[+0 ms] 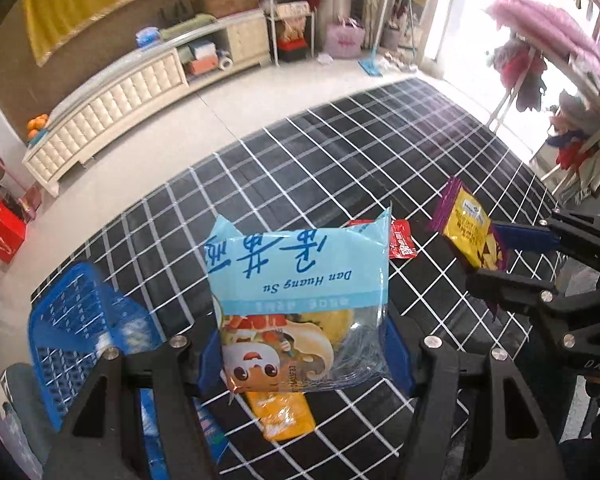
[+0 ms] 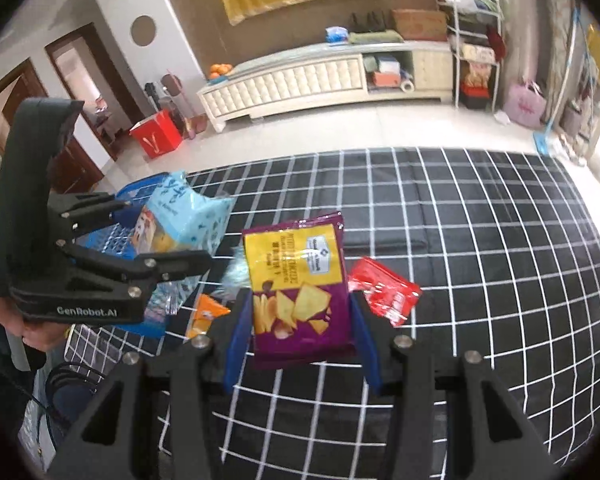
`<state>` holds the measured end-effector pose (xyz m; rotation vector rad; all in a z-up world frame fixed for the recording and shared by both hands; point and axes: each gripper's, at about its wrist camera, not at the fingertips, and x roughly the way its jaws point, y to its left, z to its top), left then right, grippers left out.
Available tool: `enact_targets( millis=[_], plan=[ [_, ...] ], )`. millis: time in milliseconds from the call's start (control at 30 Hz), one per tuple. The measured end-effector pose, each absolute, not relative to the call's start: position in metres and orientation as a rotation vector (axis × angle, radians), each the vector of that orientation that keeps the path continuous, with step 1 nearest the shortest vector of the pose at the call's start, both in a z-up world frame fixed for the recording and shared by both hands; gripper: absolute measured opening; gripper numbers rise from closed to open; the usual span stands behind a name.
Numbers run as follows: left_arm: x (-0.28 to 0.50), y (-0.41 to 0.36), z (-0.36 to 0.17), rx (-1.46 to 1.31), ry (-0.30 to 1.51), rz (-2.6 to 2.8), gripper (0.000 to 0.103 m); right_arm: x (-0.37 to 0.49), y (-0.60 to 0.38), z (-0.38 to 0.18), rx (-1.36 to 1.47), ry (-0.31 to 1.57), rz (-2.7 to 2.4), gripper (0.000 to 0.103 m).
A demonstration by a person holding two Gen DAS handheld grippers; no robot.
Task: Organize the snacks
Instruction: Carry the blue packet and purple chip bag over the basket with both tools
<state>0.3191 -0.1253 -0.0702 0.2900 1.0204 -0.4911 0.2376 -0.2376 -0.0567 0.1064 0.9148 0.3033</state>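
Blue pastry pack (image 1: 300,276) pinched in left tool (image 1: 306,354), purple chip bag (image 2: 300,284) in right tool (image 2: 302,342); both lifted clear for blue basket (image 1: 80,320) at nine o'clock.

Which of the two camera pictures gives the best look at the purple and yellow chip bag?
The right wrist view: the purple and yellow chip bag faces the camera, held between the right gripper fingers, front print showing. The left wrist view catches it only edge-on, smaller, far right.
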Motion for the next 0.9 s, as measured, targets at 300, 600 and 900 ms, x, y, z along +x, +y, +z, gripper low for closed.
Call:
enact_targets(
  millis=[300, 600, 900],
  plan=[
    [0.286, -0.057, -0.04, 0.241, 0.95, -0.43, 0.064, 0.217, -0.177, -0.027, 0.026, 0.849, 0.336, 0.052],
    [0.259, 0.023, -0.023, 0.188, 0.924, -0.351, 0.064, 0.21, -0.111, -0.02, -0.041, 0.837, 0.421, 0.052],
    [0.251, 0.088, -0.033, 0.125, 0.94, -0.29, 0.064, 0.221, -0.058, -0.031, -0.088, 0.871, 0.491, 0.052]
  ],
)
